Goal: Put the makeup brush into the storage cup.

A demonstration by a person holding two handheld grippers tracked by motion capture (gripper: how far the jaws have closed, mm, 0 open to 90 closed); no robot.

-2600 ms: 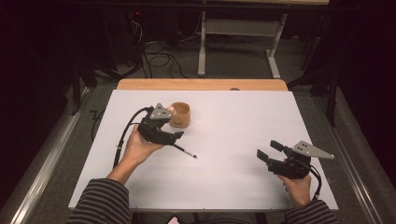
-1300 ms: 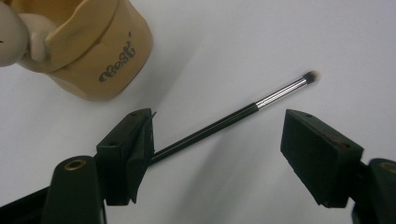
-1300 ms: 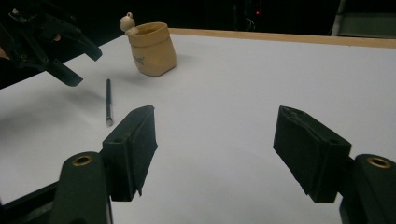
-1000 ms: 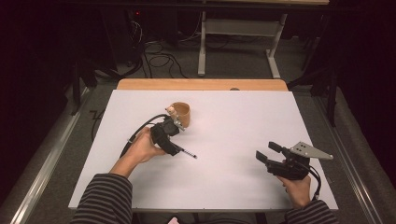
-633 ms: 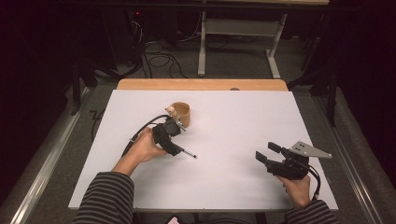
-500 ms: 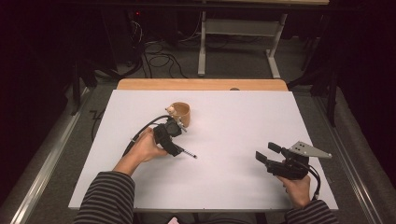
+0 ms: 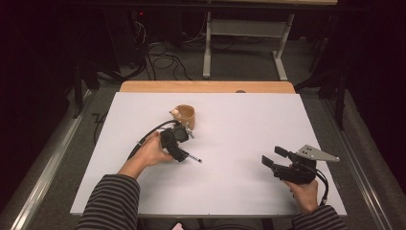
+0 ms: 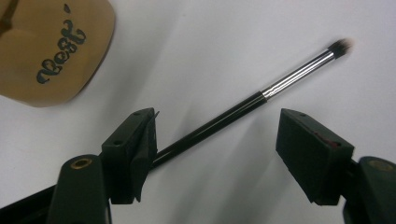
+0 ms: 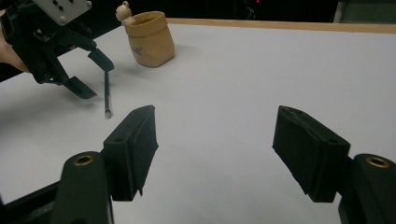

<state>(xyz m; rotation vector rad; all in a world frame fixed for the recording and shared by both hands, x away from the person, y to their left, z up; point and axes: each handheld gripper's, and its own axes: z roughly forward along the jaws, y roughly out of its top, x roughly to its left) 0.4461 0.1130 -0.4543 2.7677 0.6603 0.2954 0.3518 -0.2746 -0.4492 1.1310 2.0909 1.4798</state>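
A thin black makeup brush (image 8: 233, 114) with a silver ferrule lies flat on the white table (image 7: 239, 124). My left gripper (image 8: 218, 128) points down over it, open, the handle running between the jaws and touching the left one. In the high view the left gripper (image 7: 180, 146) sits just in front of a tan cup (image 7: 185, 116), and the brush tip (image 7: 197, 160) pokes out to the right. My right gripper (image 7: 272, 158) rests open near the table's front right, nothing between its jaws. The right gripper view shows its own gripper (image 9: 215, 149), the left gripper (image 9: 92, 74), the brush (image 9: 107, 95) and the cup (image 9: 148, 39).
The cup (image 8: 46, 46) bears dark lettering and has a small pale figure on its rim (image 7: 175, 113). A wooden strip (image 7: 206, 86) edges the table's far side. White table lies open between the two grippers. Beyond the table stand desk legs and cables on the floor.
Since 2.6 s ago my left gripper has turned and tipped down over the brush, moving slightly toward the cup. Over the last second it has held still. The right gripper has stayed put.
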